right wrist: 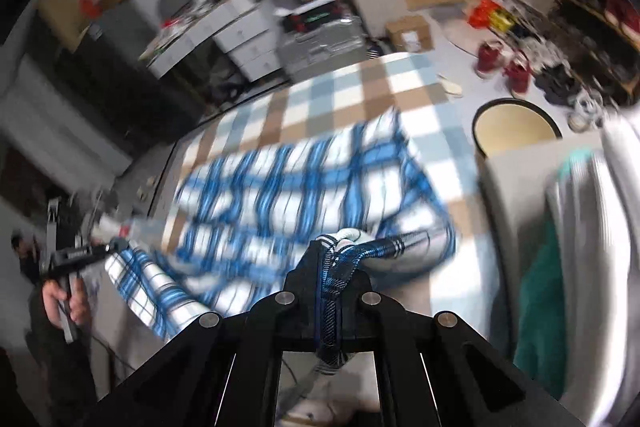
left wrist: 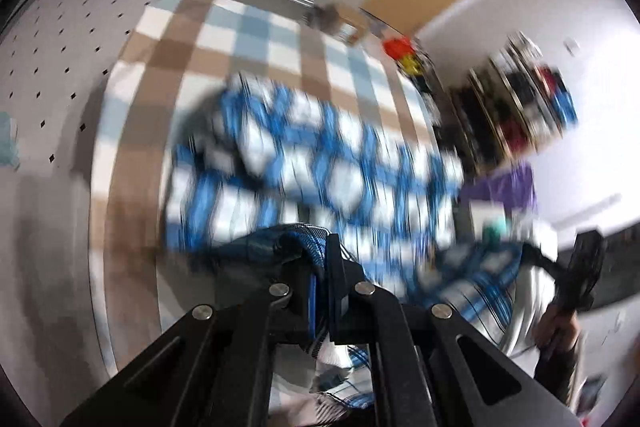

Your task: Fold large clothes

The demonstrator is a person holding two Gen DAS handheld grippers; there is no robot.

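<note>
Hanging between two hand-held grippers, the blue-and-white plaid fabric garment (left wrist: 304, 163) fills the middle of both views, blurred by motion, above a worktop spread with a brown, pale-blue and white checked cloth (left wrist: 224, 39). At far left of the left wrist view lies a pale grey surface dotted with small dark diamonds (left wrist: 52, 39). Low in the centre, the left hand-held gripper (left wrist: 326, 251) has its black jaws pressed together on a bunched fold of the garment, which runs down between them. At lower right of that view a person's hand (left wrist: 560, 323) grips the other tool's black handle.

At lower left of the right wrist view, a hand (right wrist: 66, 301) holds the left tool, whose tip meets the garment's corner. Bottom centre, the right hand-held gripper (right wrist: 334, 251) is clamped on a rolled edge of the garment. Further right stand a round black-rimmed bin with a tan inside (right wrist: 516, 131) and, at the edge, a dark green cloth (right wrist: 540, 307).
</note>
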